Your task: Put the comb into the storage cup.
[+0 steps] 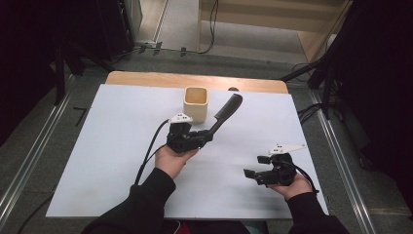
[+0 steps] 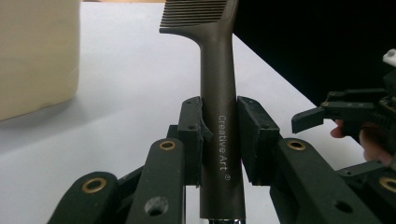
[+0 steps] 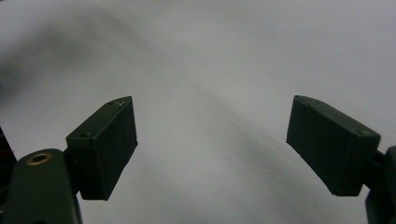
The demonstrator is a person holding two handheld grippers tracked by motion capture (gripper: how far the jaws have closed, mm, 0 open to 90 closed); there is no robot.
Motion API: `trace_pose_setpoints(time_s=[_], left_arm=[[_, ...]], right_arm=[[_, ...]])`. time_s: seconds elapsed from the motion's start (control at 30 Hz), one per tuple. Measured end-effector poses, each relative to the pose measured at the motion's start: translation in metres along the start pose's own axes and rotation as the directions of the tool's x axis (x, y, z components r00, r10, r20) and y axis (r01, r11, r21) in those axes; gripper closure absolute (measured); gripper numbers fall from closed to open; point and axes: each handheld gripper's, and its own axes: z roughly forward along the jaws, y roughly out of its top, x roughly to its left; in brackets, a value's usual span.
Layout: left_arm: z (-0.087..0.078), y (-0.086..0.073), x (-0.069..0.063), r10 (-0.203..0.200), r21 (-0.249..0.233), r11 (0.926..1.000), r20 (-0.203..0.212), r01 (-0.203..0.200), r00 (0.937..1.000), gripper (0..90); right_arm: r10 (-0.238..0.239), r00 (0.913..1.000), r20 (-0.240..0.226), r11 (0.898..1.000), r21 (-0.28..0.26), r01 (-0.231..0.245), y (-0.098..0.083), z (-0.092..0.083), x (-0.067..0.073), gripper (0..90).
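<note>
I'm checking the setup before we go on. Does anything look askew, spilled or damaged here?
Nothing is spilled or broken. The comb sits straight between the left gripper jaws, held by its handle. One small oddity: the pad left of the handle looks chipped or peeling at its edge. The cup stands upright on the table.

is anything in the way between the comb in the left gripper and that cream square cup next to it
Nothing visible. The left gripper is shut on the handle of the comb, whose toothed end rises just right of the cream cup. Only bare white table cover lies between them, and the cup's mouth is open. The right gripper hangs open, well off to the side.
</note>
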Motion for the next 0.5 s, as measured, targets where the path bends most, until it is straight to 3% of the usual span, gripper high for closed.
trace_pose_setpoints(time_s=[0.27,0.5], left_arm=[[0.016,-0.005,-0.008,0.007,-0.043,0.9990,-0.031,-0.009,0.9995,73.0],[0.032,-0.010,-0.014,0.004,-0.084,0.9964,-0.037,-0.007,0.9993,73.0]], right_arm=[[0.014,0.9996,0.024,0.998,-0.055,-0.013,0.007,-0.006,0.004,14.6],[0.084,0.9957,0.039,0.991,-0.108,-0.080,0.018,-0.013,0.009,14.6]])
